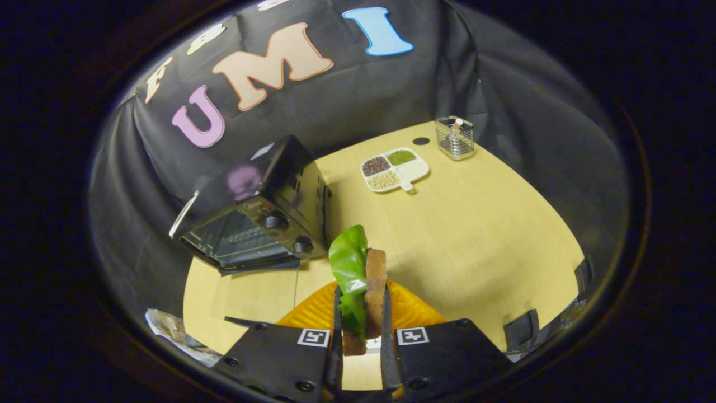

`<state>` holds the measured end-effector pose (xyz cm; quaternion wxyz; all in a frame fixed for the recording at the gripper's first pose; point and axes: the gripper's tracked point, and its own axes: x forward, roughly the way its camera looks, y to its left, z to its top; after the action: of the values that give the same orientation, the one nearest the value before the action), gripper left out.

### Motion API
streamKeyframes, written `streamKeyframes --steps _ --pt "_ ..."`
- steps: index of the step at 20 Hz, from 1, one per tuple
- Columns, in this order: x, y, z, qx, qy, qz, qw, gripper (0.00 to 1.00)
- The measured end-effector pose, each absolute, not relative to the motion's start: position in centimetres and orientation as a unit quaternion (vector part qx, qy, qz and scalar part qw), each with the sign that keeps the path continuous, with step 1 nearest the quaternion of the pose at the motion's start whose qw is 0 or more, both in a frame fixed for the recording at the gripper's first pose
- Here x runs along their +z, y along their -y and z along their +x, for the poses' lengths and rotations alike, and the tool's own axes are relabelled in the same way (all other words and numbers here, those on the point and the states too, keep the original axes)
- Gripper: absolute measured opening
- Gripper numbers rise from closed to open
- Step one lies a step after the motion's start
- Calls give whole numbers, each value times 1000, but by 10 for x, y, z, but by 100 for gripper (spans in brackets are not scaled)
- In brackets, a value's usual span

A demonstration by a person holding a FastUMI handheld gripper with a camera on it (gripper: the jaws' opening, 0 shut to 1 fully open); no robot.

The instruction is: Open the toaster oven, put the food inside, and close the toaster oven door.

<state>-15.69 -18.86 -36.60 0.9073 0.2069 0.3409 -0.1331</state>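
In the gripper view we find the gripper (361, 330) closed narrowly on the food (363, 285) — a slice of brown bread with a green lettuce leaf laid against it, held upright on edge with a finger pressing each face. We judge this grip deliberate: clamped flat-to-flat, the soft leaf is pinned to the firmer slice and cannot slip off in transit. The bread looks dense and matte with a darker crust; the leaf is glossy and crumpled, standing above the bread's top edge. Just beneath and beyond the fingers sits an orange plate (414, 313) with a ribbed rim, from which the food appears lifted clear, though we cannot tell the gap. The toaster oven (263, 212) stands beyond the fingers and off to their left on the pale wood-grain table (492, 235), a dark boxy metal body with two round knobs (288, 232); its glass door seems dropped open toward us, but glare and distortion leave this uncertain. Well beyond, a white divided dish (395, 169) of grains and a small wire-mesh holder (454, 137) lie apart from the work. We judge insertion the step outstanding.
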Motion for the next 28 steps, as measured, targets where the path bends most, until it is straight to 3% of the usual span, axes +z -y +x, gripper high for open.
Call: streamKeyframes --steps 12,28 --pt "-340 106 -109 -56 -336 292 893 29" --pt "-366 -1 -37 12 -350 404 845 29"
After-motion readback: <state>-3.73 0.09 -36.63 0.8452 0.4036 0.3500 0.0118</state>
